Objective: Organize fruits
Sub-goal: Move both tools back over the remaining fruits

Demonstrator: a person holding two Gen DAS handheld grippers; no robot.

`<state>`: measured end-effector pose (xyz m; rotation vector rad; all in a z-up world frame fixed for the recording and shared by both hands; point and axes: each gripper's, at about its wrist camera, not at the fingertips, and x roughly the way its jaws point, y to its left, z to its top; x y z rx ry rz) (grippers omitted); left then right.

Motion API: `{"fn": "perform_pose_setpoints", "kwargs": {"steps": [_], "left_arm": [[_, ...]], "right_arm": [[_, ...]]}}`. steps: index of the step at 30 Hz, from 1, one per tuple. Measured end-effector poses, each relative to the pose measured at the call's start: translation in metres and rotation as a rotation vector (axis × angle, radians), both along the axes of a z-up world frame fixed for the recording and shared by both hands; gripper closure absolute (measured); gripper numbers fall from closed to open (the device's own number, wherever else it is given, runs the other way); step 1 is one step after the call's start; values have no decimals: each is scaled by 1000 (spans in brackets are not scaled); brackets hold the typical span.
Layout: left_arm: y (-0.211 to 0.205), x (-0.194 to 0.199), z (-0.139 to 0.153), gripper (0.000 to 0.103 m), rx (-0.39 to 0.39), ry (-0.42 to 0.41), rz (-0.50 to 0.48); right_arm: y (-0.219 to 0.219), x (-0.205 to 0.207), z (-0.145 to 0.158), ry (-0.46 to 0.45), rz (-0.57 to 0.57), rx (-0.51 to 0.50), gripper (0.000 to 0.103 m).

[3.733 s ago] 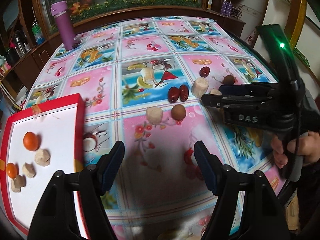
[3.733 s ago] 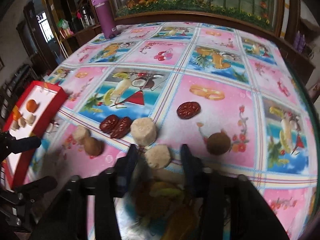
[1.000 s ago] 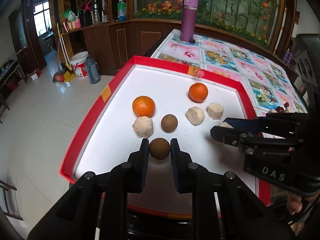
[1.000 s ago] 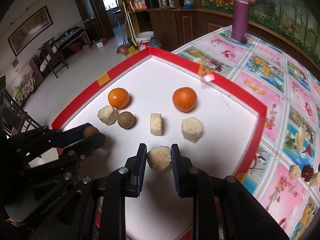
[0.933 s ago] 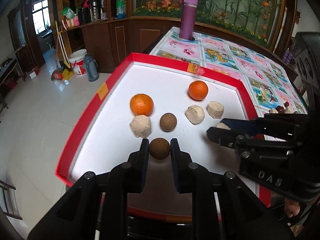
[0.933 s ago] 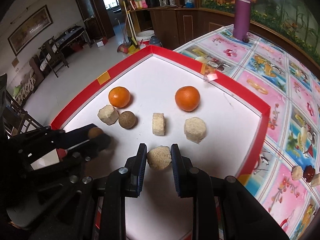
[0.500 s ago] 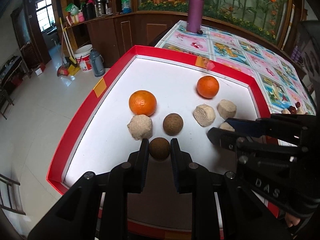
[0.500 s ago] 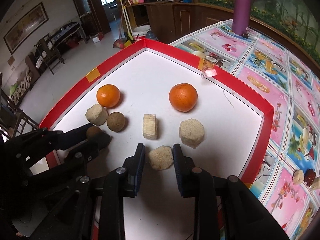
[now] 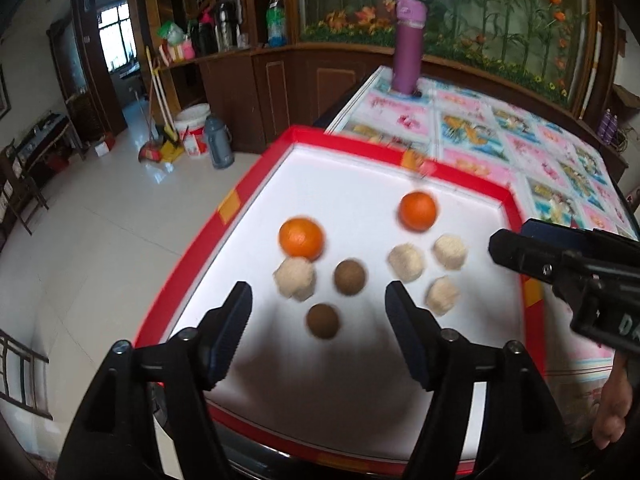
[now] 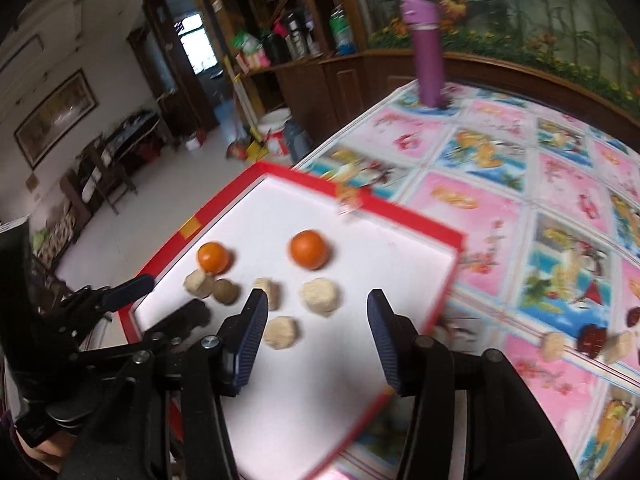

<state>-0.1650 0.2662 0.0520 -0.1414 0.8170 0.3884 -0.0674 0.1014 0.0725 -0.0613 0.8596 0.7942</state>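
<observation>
A red-rimmed white tray point(image 9: 352, 148) holds two oranges point(image 9: 301, 238), two brown round fruits and several beige chunks. My left gripper point(image 9: 318, 320) is open above the tray, and a brown round fruit point(image 9: 323, 321) lies free between its fingers. My right gripper point(image 10: 316, 328) is open and raised; a beige chunk point(image 10: 282, 333) lies on the tray beside its left finger. The tray also shows in the right wrist view point(image 10: 400, 216). More beige chunks and red dates point(image 10: 592, 338) lie on the tablecloth at the right.
A purple bottle point(image 9: 407, 66) stands at the far end of the patterned table point(image 10: 520, 184). The tray overhangs the table's left edge above a tiled floor. A wooden cabinet with planter runs behind the table.
Both grippers have opened and let go: the brown fruit and the beige chunk now lie on the tray. Both grippers have lifted and drawn back, the right one swinging rightward.
</observation>
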Motion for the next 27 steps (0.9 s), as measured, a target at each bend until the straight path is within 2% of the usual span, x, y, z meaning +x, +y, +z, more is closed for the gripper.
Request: {"fn": "perform_pose_setpoints", "kwargs": {"steps": [7,13,17,21,27], "left_arm": [[-48,8,23,26,35,-37,-116],[-99,27,25,26,22,-13,-241],[-132,46,21,26,11,12,-315],[-167,71,13,26,19,53,-388],[-194,103,-3,26,15,117,-430]], "right_arm": [[-86,22,-1,22,-139,46,52],[-165,31,-10,28,-246,30,52],[-203,42,-21,34,-306,1,52],[-222,54,-30,43,-330,-21,52],[-227,75,-46,71,-345,-17,52]]}}
